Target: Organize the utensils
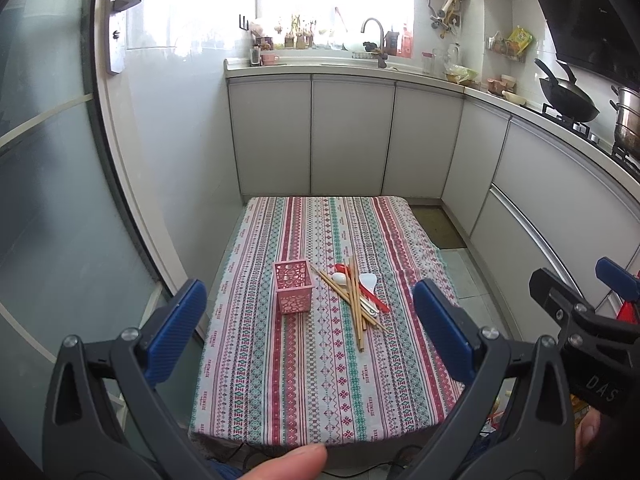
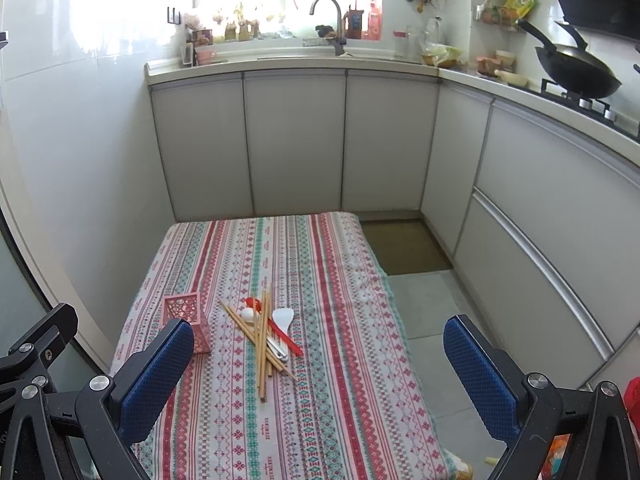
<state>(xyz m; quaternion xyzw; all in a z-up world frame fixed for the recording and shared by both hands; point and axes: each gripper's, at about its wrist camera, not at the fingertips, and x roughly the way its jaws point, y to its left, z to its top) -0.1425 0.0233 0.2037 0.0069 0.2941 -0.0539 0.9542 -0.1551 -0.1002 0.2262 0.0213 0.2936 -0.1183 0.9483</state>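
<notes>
You hold your left gripper (image 1: 310, 328) low at the near edge of the table (image 1: 320, 400), its blue pads (image 1: 176, 328) spread wide with nothing between them; it looks forward and slightly down along the striped tablecloth, and a fingertip (image 1: 292, 462) of your hand shows at the bottom of the left wrist view. Your right gripper (image 2: 320, 376) sits level with it, just beside it on the right, also spread wide and holding nothing; its right pad (image 2: 480, 376) hangs over the floor past the table's right edge, and its left pad (image 2: 156, 376) overlaps the pink holder in view.

The pink holder (image 1: 291, 287) stands upright on the cloth, near the middle of the table and a little left of centre; its lattice walls are open at the top, and I cannot tell whether anything is inside it. Just to its right lies the utensil pile: wooden chopsticks (image 1: 355, 304) crossed loosely over one another, some pointing towards you; beneath and among them a red spoon (image 1: 370, 290), a small white spoon (image 1: 340, 278) and a white rice paddle (image 1: 367, 281). The pile is close to the holder but not touching it; both grippers are well short of either.
</notes>
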